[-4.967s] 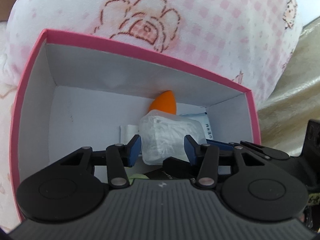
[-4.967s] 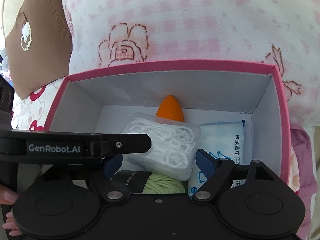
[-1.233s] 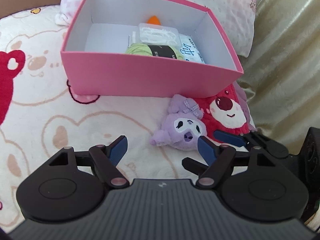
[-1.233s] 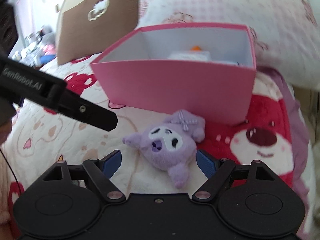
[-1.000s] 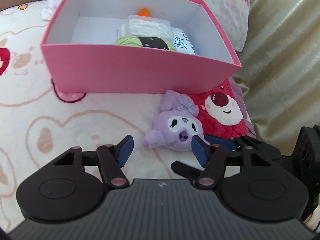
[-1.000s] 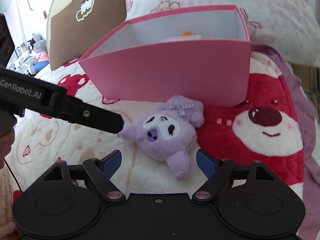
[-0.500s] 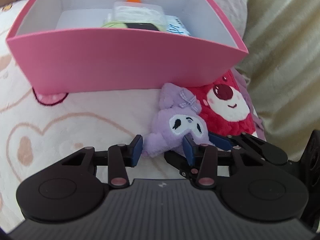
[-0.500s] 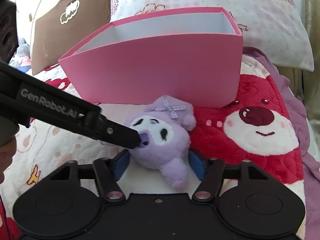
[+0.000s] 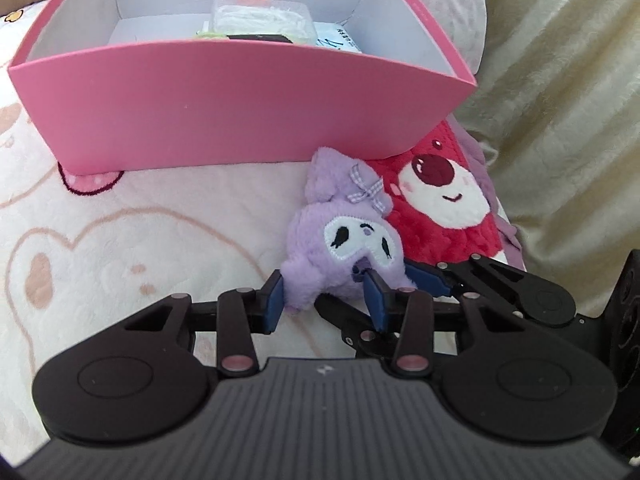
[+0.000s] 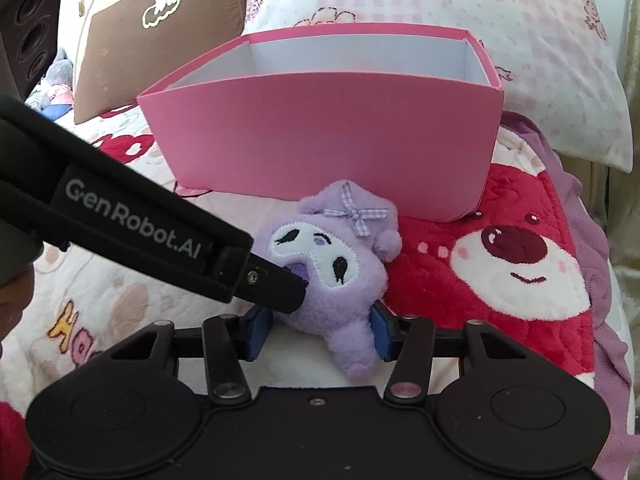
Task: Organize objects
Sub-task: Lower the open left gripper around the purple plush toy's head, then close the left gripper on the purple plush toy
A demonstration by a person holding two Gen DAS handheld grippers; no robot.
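Your left gripper (image 9: 326,296) and right gripper (image 10: 320,330) both pinch the purple plush (image 9: 344,248) from opposite sides, seemingly firmly; it lies on the blanket (image 9: 120,240) before the pink box (image 9: 240,100), steadied for lifting in.

both claws (image 9: 326,300) (image 10: 318,328) pinch the same toy.

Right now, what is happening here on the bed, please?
A person with two handheld grippers is tidying small things into the open pink cardboard box. Both the left gripper and the right gripper are closing around the small purple plush toy, which lies on the blanket in front of the box, not yet lifted.
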